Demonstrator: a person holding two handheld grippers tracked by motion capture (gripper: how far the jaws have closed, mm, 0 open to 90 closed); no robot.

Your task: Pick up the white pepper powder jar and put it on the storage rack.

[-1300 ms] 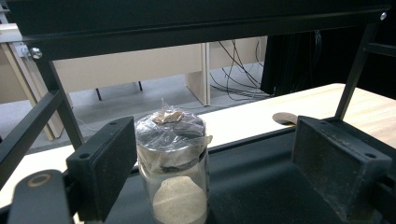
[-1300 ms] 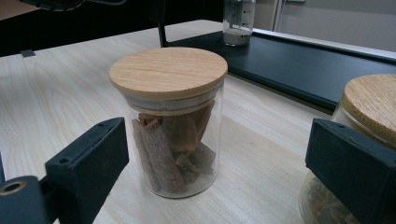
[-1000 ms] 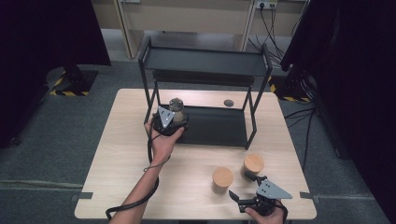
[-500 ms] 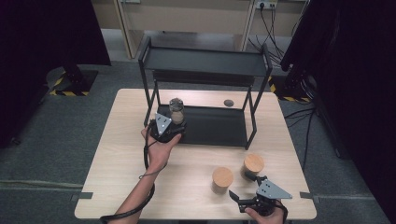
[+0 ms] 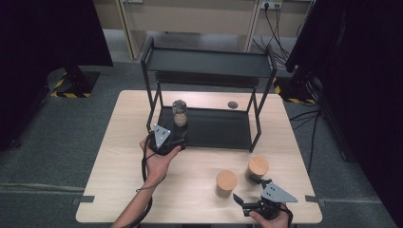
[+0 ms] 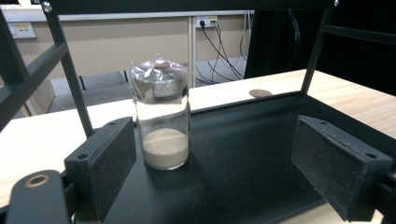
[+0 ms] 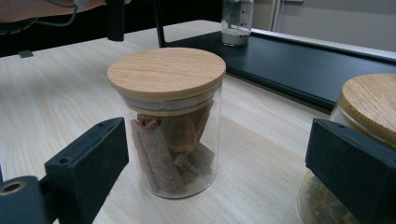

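Your left tool [image 5: 167, 140] gapes, centre frame, clear of sand jar [image 6: 161, 116] upright on rack [image 5: 209, 128] | right tool [image 5: 256, 202] gapes lower right, facing cinnamon jar [image 7: 170, 121] on desk [image 5: 119, 156], likely next grasp.

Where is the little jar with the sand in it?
In the high view, the sand jar stands upright on the black rack's bottom shelf, near its left end. The left gripper is just in front of it, jaws open.

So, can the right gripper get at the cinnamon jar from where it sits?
Probably yes. The right gripper is open, and the cinnamon jar stands upright just ahead between its jaws with bare table around it. The second wooden-lidded jar crowds one jaw.
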